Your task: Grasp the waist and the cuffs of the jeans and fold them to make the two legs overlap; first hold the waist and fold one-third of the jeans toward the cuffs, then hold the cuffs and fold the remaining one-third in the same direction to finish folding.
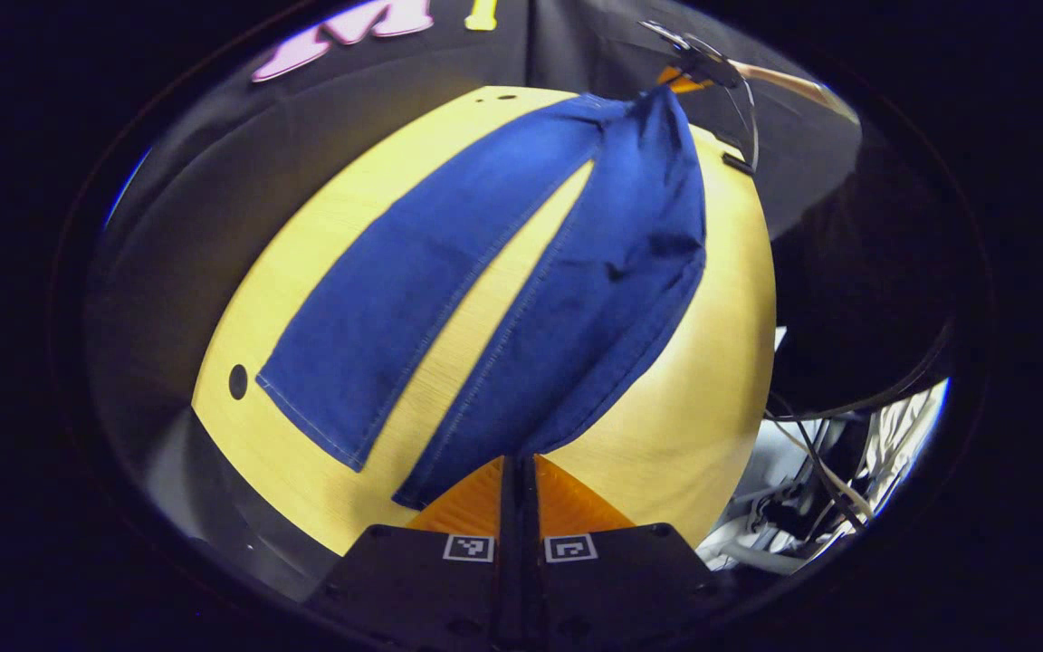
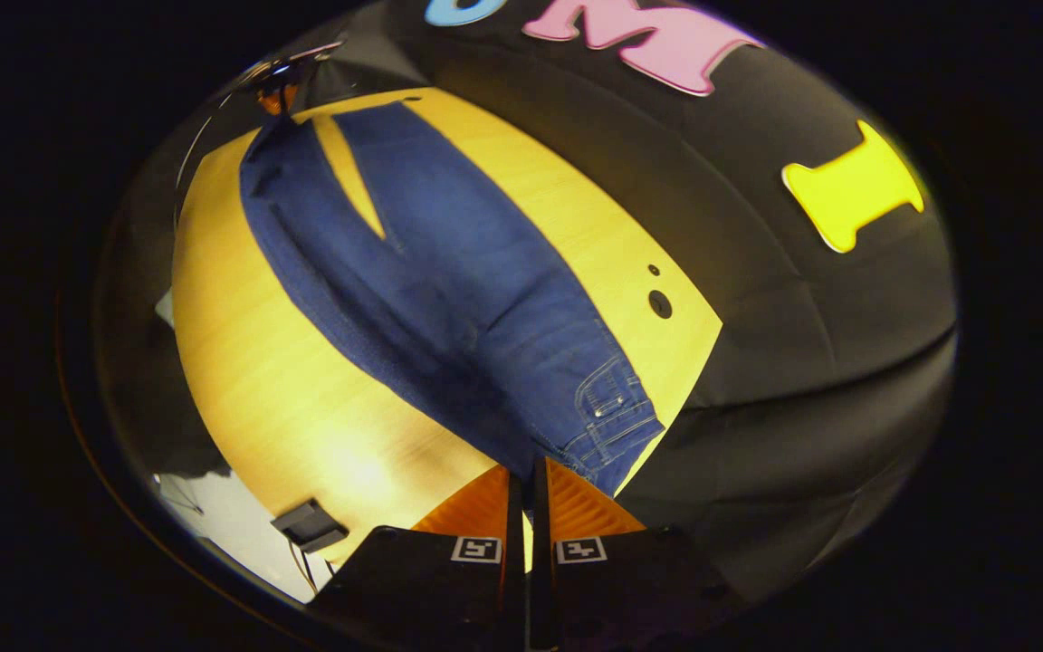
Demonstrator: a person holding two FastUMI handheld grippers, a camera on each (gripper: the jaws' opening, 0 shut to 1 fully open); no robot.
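Both tongs, left (image 1: 519,471) and right (image 2: 526,480), clenched on jeans (image 1: 449,272) edges; pinched cloth hidden between fingers.

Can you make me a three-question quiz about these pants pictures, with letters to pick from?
1. Where do the jeans lie?
A. On the yellow table
B. On a chair
C. In a basket

2. What colour are the jeans?
A. Red
B. Blue
C. White

3. In the left gripper view, how is the left gripper?
A. Wide open above the table
B. Closed on a cuff of the jeans
C. Holding a cup

Answers:
1 A, the jeans spread over the yellow tabletop in both views.
2 B, the cloth is blue from the waist to the cuffs.
3 B, its fingers are pressed together with the leg's end between them; the right gripper likewise pinches the waist end.
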